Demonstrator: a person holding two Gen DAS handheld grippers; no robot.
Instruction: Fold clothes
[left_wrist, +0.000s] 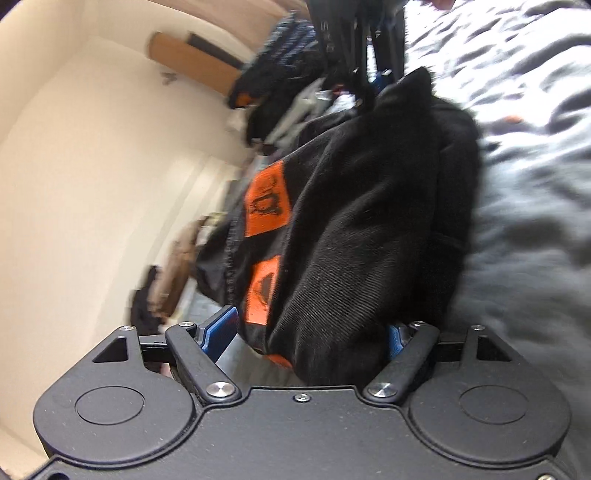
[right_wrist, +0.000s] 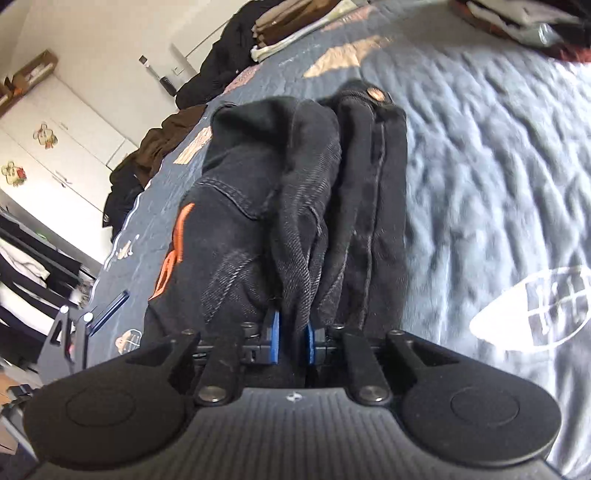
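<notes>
I have the black jeans (right_wrist: 295, 206) bunched on the grey bedspread (right_wrist: 480, 166), orange patches (left_wrist: 266, 203) showing along one side. My right gripper (right_wrist: 293, 339) is clenched on a thick fold of the denim, blue pads (right_wrist: 273, 336) pressing in from both sides, so I can anchor that end while I shape the fold. My left gripper (left_wrist: 314, 338) stands wide and released; the cloth lies between its blue fingers (left_wrist: 221, 328) but they are not squeezing it, I think because I want that hand free to take a new hold. The jeans rest near the middle of the bed, well apart from the stacked folded clothes (right_wrist: 295, 26) at the far edge, which keeps working room around them.
</notes>
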